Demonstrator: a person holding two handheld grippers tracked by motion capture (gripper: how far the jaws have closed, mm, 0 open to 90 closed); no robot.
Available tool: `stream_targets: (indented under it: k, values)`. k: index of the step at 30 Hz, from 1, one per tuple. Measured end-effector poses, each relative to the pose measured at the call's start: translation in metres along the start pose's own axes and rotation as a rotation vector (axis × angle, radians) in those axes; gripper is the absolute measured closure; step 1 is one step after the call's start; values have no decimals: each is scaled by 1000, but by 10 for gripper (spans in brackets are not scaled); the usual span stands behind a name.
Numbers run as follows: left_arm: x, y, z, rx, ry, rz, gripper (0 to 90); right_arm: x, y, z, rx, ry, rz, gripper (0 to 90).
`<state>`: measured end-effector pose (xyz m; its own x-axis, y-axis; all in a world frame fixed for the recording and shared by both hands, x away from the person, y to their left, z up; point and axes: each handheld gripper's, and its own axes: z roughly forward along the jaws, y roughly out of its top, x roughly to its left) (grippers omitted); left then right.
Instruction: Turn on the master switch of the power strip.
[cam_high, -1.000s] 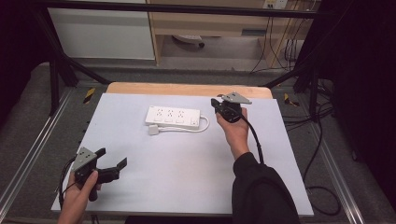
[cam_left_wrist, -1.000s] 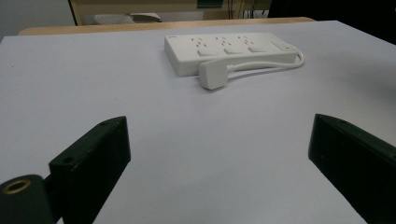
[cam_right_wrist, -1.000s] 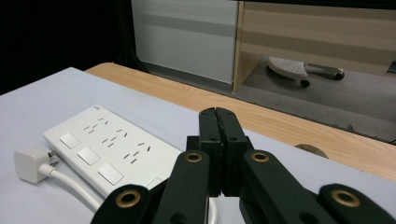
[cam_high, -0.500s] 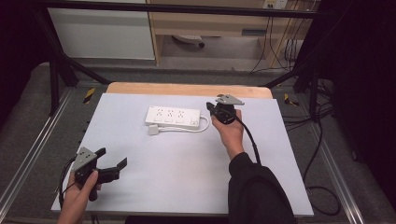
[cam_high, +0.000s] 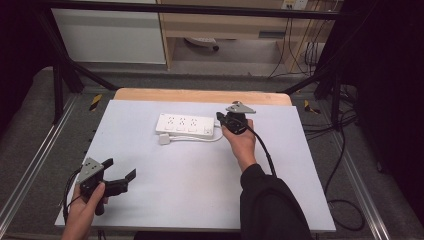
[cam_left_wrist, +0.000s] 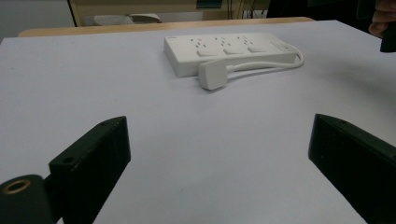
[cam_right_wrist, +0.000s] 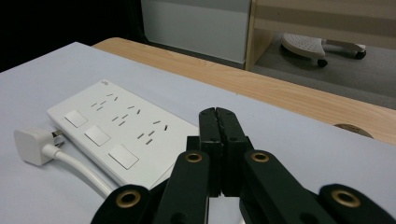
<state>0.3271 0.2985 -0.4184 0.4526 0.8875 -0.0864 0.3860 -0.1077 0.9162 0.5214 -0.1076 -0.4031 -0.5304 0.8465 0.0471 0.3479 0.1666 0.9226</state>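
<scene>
A white power strip (cam_high: 185, 125) lies flat at the back middle of the pale table top (cam_high: 190, 175), its white cable looping round to a white plug (cam_high: 164, 139) that rests on the table beside it. My right gripper (cam_high: 220, 117) is shut with nothing in it, its tips just off the strip's right end (cam_right_wrist: 159, 140). In the right gripper view the two jaws press together above the table. At the front left, my left gripper (cam_high: 120, 172) stands open and empty; its view looks toward the strip (cam_left_wrist: 229, 49) and plug (cam_left_wrist: 212, 74).
A bare wooden edge (cam_high: 200, 95) runs along the table's back. Beyond it stand a white cabinet (cam_high: 107, 35) and a wooden shelf unit (cam_high: 225, 25). Black frame bars and cables (cam_high: 345, 150) flank the table on the floor.
My right gripper has slid left and down toward the power strip's right end. The left gripper has kept still.
</scene>
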Motion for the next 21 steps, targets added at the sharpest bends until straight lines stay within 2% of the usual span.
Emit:
stream_targets:
  k: [21]
  values:
    - [0,0,0,-1,-1,3,57,9,-8,14,42,16,-7,900]
